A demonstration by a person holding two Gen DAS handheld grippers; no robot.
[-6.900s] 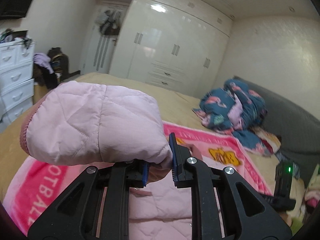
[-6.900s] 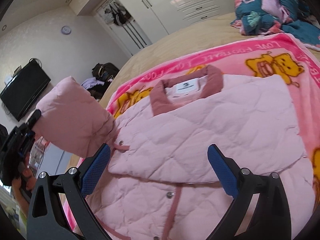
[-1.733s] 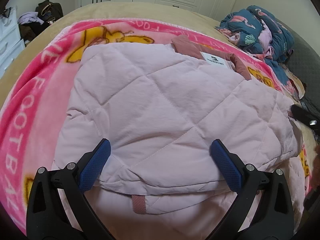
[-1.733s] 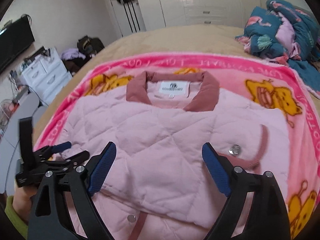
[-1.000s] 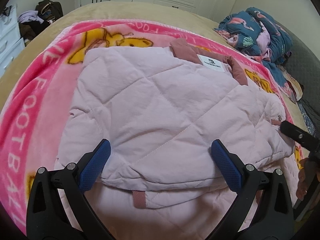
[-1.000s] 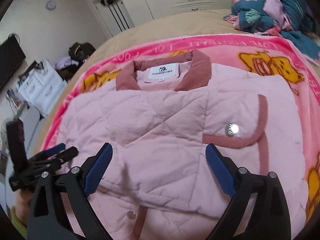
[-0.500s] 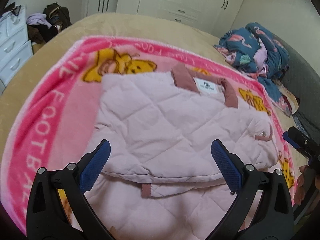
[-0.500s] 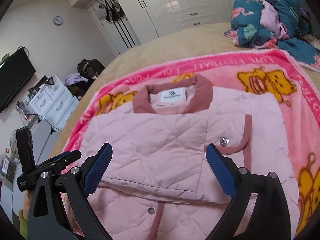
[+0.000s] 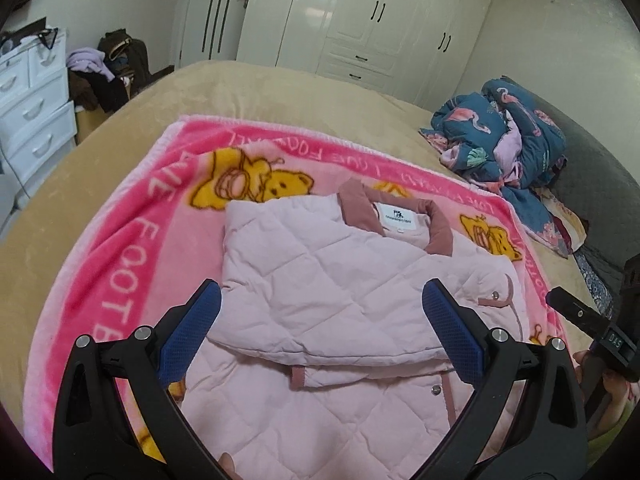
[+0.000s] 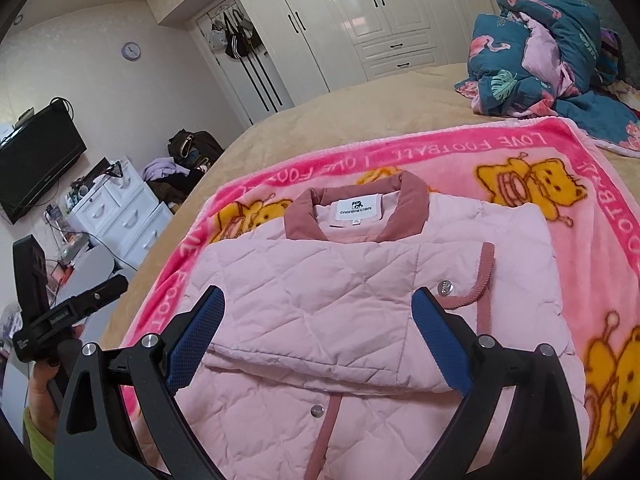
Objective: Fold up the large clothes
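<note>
Both grippers, left gripper (image 9: 320, 328) and right gripper (image 10: 318, 332), hover over the pink quilted jacket (image 9: 320, 280) with jaws wide and nothing held. Jacket lies front-up on the pink blanket (image 9: 128, 248) on the bed (image 9: 280, 92), both sleeves folded across the chest, collar (image 10: 356, 204) at the far end. Likely next: bottom hem up toward collar. Pinch both near hem corners together, lift level, lay down without dragging the sleeves loose. Puffy fabric may spring back. Blanket border shows bare all round; flamingo bedding heap (image 10: 548, 44) sits well apart, far right.
</note>
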